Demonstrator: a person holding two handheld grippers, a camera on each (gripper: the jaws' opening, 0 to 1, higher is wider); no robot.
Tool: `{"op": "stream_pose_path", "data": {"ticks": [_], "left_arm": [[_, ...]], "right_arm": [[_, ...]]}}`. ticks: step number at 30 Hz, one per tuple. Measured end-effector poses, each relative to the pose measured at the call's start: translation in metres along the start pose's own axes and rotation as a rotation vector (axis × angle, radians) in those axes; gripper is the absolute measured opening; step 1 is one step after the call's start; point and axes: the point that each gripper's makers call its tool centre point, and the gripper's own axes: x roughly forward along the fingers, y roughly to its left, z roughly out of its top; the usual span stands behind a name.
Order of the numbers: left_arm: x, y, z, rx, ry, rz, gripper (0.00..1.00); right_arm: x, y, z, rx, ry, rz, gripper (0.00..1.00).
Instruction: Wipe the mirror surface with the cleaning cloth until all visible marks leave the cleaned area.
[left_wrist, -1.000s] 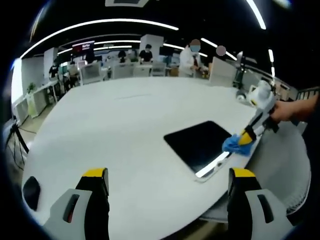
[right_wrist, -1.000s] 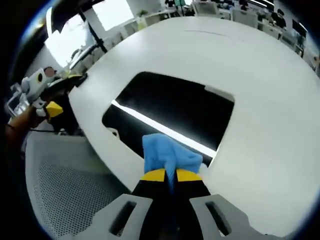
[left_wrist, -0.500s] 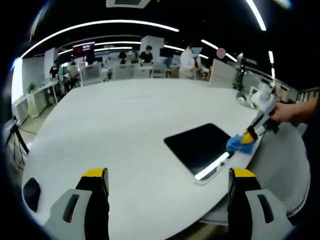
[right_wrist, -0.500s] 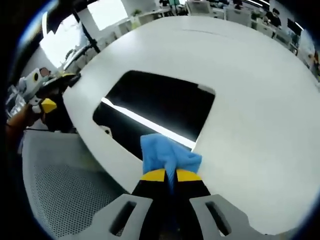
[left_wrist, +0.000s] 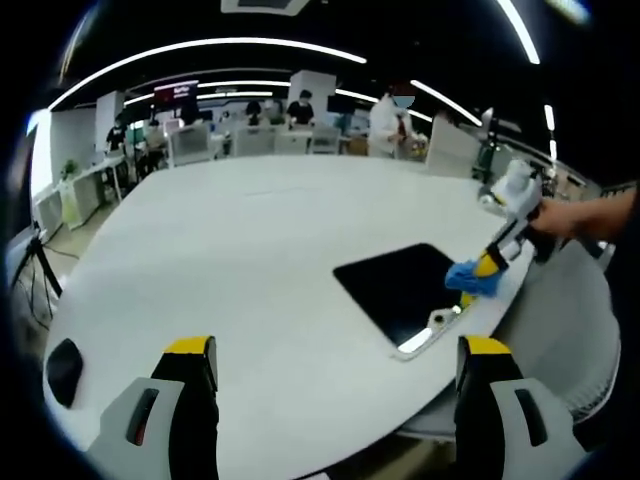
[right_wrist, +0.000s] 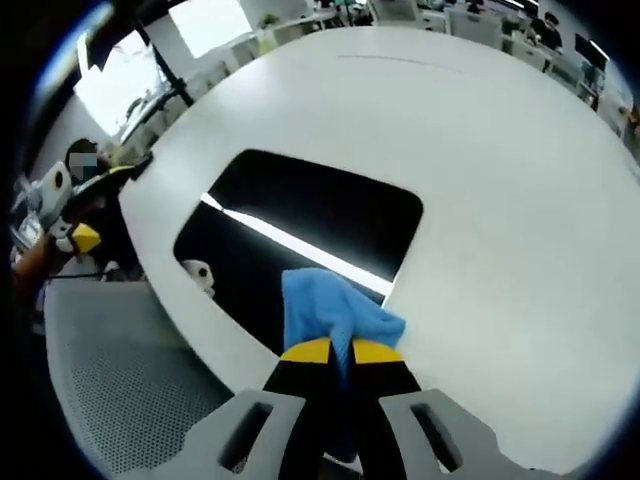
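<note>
My right gripper (right_wrist: 340, 350) clenches the blue cleaning cloth (right_wrist: 332, 310), which hides the mirror's (right_wrist: 300, 235) near edge beneath it; any marks on the dark glass are too faint to make out. My left gripper (left_wrist: 337, 360) hangs released above the white table (left_wrist: 220, 260), the mirror lying well beyond it.

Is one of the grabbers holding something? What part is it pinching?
Yes. The right gripper is shut on the blue cloth, pinching a bunched-up edge of it, over the mirror. The left gripper is open and holds nothing.
</note>
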Motion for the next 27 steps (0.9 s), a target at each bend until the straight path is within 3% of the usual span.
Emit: {"op": "stream_pose_path", "data": {"ticks": [17, 27], "left_arm": [[-0.004, -0.004, -0.001, 0.013, 0.005, 0.005, 1.00], [-0.008, -0.003, -0.006, 0.004, 0.011, 0.017, 1.00]], "right_arm": [[0.023, -0.029, 0.069, -0.034, -0.002, -0.047, 0.01], [0.033, -0.044, 0.098, 0.005, -0.024, -0.060, 0.01]]}}
